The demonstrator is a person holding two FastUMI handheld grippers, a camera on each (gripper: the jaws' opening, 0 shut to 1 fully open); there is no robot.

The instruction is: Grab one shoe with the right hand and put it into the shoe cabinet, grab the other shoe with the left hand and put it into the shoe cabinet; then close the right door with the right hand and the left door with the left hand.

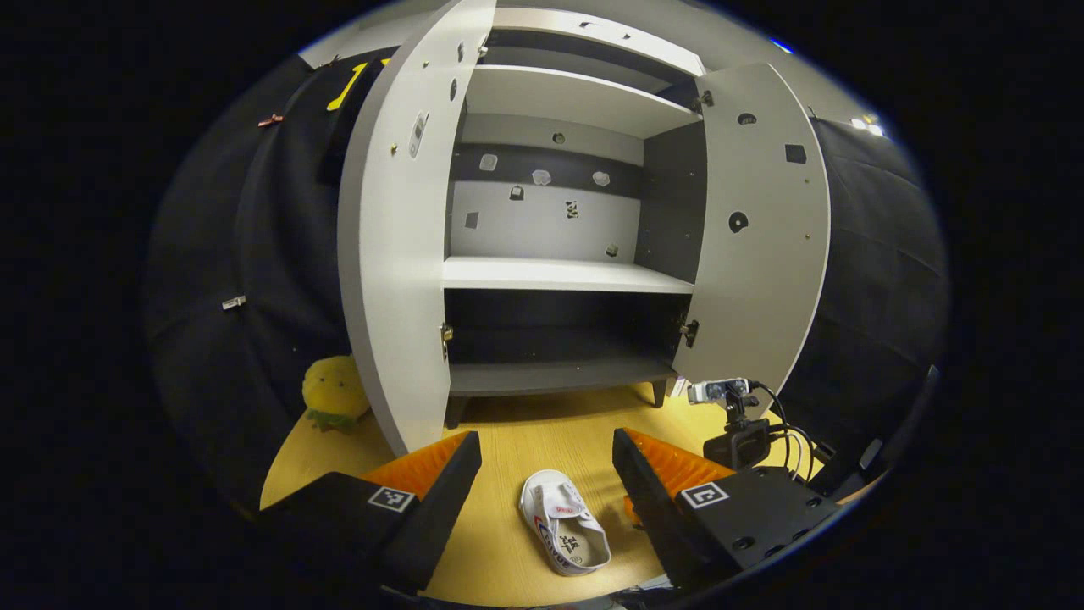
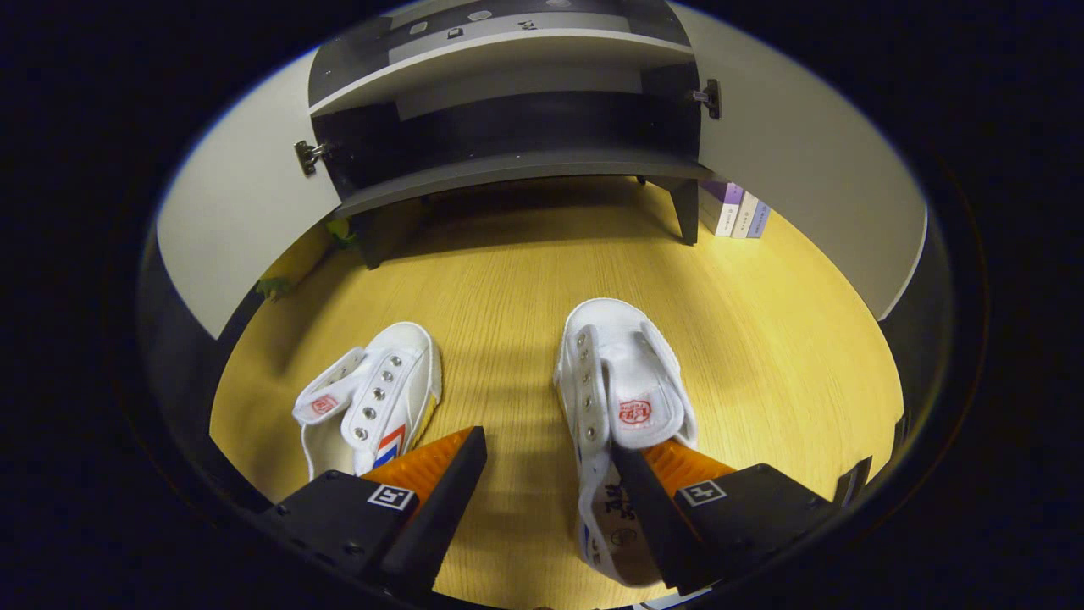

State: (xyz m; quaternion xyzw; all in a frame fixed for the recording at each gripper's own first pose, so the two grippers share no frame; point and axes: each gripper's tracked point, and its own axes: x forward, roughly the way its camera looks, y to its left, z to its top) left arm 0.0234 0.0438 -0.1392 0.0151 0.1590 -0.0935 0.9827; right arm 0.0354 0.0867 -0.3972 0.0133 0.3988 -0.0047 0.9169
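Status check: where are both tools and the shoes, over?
Right tool open, low over right shoe. Left tool open, hanging back. Left shoe on floor. Both cabinet doors open, path clear.

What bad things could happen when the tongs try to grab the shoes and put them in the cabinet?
1. The right tongs are open, with one finger already over the heel opening of the right shoe; a thin grip on its edge might let it slip.
2. The other shoe lies close beside; the tongs could bump it.
3. The cabinet doors stand open beside the low shelf; a carried shoe might hit one.
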